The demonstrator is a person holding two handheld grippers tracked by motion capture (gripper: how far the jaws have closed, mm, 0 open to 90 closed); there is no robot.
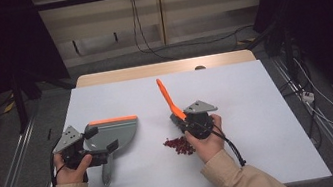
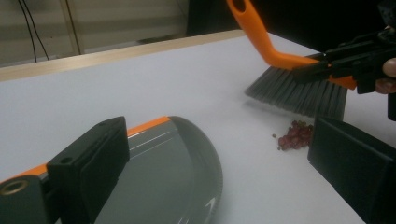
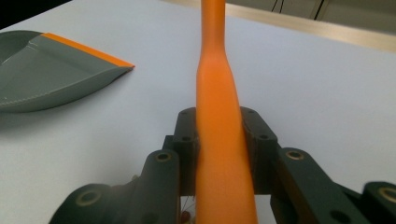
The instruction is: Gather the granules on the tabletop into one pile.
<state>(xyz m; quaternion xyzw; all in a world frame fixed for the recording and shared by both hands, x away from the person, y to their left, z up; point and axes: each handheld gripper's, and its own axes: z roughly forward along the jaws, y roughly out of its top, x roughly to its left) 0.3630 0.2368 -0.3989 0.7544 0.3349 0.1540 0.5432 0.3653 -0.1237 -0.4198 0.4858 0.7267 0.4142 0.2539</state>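
A grey dustpan (image 1: 117, 130) with an orange front lip lies flat at the table's left, its handle pointing toward the near edge. My left gripper (image 1: 102, 139) hovers over its rear part with the jaws wide apart, one above the pan (image 2: 173, 177) and one above bare table. My right gripper (image 1: 182, 119) is shut on the orange handle of a brush (image 1: 167, 98), which slants up and away. In the left gripper view the brush's grey bristles (image 2: 299, 95) stand just behind a small pile of red bits (image 2: 295, 136). In the high view the pile (image 1: 178, 144) lies beside the right hand.
The table is a white board (image 1: 234, 88) with a wooden strip along its far edge. The pan's mouth (image 3: 84, 51) faces away from the person, and bare surface separates it from the pile. Cables hang and lie on the floor beyond the table and to its right.
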